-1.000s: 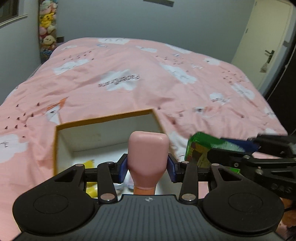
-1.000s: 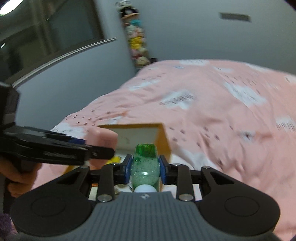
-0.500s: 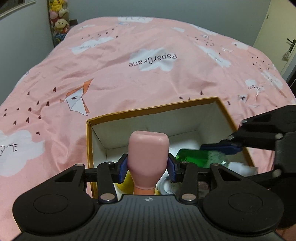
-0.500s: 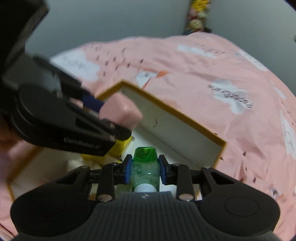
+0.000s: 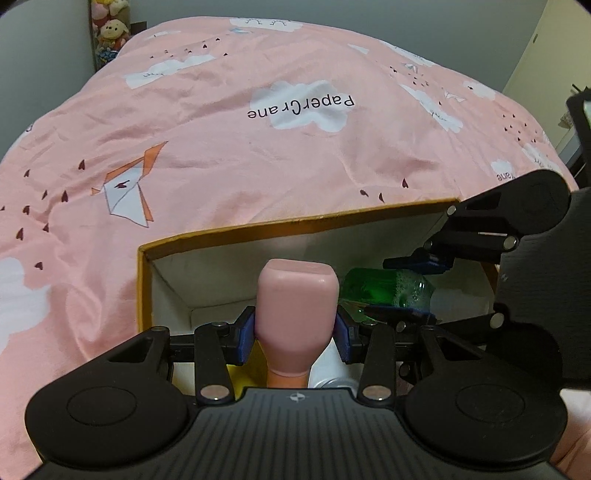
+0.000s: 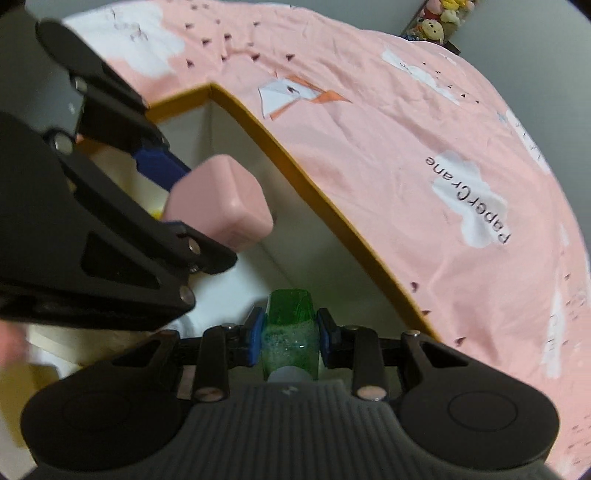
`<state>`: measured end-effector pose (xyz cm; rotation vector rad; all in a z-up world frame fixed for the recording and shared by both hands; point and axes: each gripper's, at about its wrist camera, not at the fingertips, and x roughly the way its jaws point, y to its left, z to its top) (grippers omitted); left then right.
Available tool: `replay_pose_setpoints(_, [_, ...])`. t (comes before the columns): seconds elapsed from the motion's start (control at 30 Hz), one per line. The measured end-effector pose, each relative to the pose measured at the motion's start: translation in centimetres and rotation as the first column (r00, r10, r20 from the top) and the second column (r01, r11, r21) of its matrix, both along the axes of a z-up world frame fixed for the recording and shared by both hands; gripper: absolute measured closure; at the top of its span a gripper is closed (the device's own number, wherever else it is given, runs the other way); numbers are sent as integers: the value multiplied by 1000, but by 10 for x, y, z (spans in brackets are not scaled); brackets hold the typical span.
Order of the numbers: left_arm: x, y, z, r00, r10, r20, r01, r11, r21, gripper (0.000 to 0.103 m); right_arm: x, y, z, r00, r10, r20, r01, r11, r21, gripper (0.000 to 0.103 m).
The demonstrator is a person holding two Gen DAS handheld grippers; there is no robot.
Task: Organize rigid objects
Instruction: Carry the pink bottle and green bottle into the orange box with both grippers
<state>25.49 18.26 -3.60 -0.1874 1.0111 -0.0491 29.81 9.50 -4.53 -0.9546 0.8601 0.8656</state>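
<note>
My left gripper is shut on a pink bottle, bottom end forward, held over the open orange-rimmed box with white inner walls. My right gripper is shut on a green bottle with foamy liquid and a white cap, low inside the same box. From the left wrist view the green bottle lies just right of the pink one, between the right gripper's blue pads. From the right wrist view the pink bottle hangs at upper left in the left gripper's blue fingers.
The box sits on a bed with a pink quilt printed with clouds and paper cranes. Something yellow and a white-capped item lie in the box beneath the left gripper. Stuffed toys stand in the far corner.
Both grippers have come down and forward over the box, each still holding its bottle. The right gripper rolled and lowered the green bottle inside the box walls beside the pink one.
</note>
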Motion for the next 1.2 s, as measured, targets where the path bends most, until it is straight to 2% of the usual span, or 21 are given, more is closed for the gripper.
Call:
replay_pose_setpoints(0.1, [3,-1,-1,1000,-1,-1,1,1000,-16,55,5,2,-6,1000,-17,7,17,999,-50,74])
replay_pose_setpoints(0.23, [5,-3,-2,1000,-7,-4,7,1000,-21,55,10,3,-4,998,-55,-21,54,996,-65,74])
replay_pose_setpoints(0.57, [5,0,-4,1000,0,-12,0,999,-43,55,11,19,-10,993,-89,-75,75,983,-168,73])
replay_pose_setpoints(0.63, [5,1,-4,1000,3,-9,-3,999,-46,55,19,23,-9,989,-127,-79,115,983,-146,74])
replay_pose_setpoints(0.73, [5,9,-4,999,38,-5,-38,998,-48,55,28,22,-6,969,-239,-67,235,970,-68,74])
replay_pose_setpoints(0.8, [5,13,-4,999,45,-9,-46,996,-79,55,27,23,-7,960,-274,-60,271,961,-48,74])
replay_pose_setpoints(0.87, [5,13,-3,999,44,-10,-45,996,-81,55,24,27,-11,967,-248,-61,242,967,-83,73])
replay_pose_setpoints(0.97, [6,12,-4,999,43,-13,-44,995,-90,55,29,28,-17,963,-247,-110,231,963,-138,73])
replay_pose_setpoints(1.03, [8,13,-6,999,48,-20,-50,993,-103,55,29,29,-15,965,-238,-111,223,966,-131,74])
replay_pose_setpoints(1.1, [9,13,-7,998,56,-24,-58,992,-111,55,22,26,-10,969,-226,-104,213,969,-122,70])
replay_pose_setpoints(1.2, [10,13,-8,998,58,-28,-61,992,-113,55,8,16,2,978,-199,-66,191,976,-109,68])
